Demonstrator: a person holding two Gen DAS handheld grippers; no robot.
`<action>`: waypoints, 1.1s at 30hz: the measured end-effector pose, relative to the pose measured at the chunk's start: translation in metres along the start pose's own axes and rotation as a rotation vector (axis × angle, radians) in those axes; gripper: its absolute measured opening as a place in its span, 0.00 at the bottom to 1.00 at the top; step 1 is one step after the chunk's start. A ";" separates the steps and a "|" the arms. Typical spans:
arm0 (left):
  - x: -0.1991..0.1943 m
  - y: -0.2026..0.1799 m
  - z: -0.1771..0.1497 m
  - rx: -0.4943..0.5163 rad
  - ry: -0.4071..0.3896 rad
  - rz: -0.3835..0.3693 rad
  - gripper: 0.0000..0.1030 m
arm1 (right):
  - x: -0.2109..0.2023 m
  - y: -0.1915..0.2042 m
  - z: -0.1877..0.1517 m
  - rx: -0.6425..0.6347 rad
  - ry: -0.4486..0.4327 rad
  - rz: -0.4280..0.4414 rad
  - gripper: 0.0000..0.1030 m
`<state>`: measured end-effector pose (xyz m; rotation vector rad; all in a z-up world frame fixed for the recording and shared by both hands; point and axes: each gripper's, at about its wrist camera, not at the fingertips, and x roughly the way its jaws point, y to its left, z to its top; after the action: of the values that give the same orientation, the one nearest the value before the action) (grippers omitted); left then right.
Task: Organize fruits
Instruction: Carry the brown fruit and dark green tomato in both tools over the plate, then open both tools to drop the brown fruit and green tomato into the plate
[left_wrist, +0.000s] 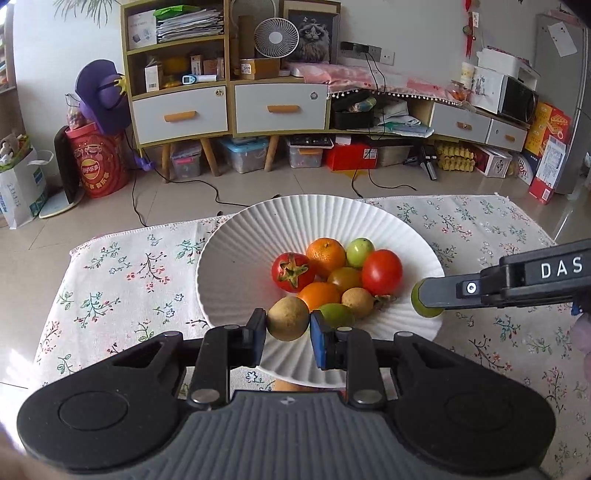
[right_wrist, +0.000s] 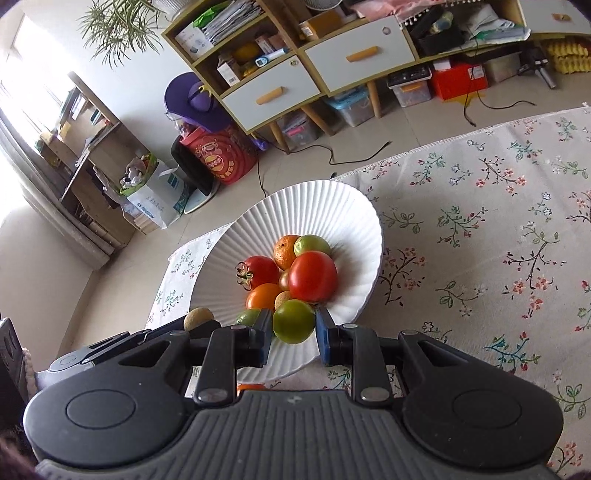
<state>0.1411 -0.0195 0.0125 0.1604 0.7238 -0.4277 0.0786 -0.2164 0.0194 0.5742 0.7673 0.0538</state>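
left claw (left_wrist: 288, 325) shut tight on small brown round fruit (left_wrist: 288, 323), held over near rim of white ribbed bowl (left_wrist: 236, 258). right claw (right_wrist: 294, 325) squeezing green round fruit (right_wrist: 294, 321), also at bowl edge, near right side. bowl on flowery cloth (left_wrist: 122, 280) over table. inside bowl: two red tomatoes (left_wrist: 381, 271), two oranges (left_wrist: 325, 257), green fruit at back (left_wrist: 360, 252), another brown fruit (left_wrist: 357, 302), one more green one (left_wrist: 336, 314) in front. both held fruits just above pile, near each other.
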 end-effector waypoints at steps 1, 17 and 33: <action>0.001 -0.001 0.000 0.008 0.002 -0.002 0.20 | -0.001 -0.001 0.000 0.004 -0.002 0.000 0.22; 0.006 -0.006 -0.004 0.050 0.000 0.026 0.24 | -0.002 0.003 0.000 -0.035 -0.018 -0.018 0.25; -0.022 0.007 -0.014 0.038 0.004 0.094 0.65 | -0.016 0.010 -0.002 -0.094 -0.046 -0.076 0.63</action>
<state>0.1212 -0.0020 0.0167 0.2303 0.7095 -0.3512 0.0670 -0.2115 0.0337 0.4555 0.7372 0.0068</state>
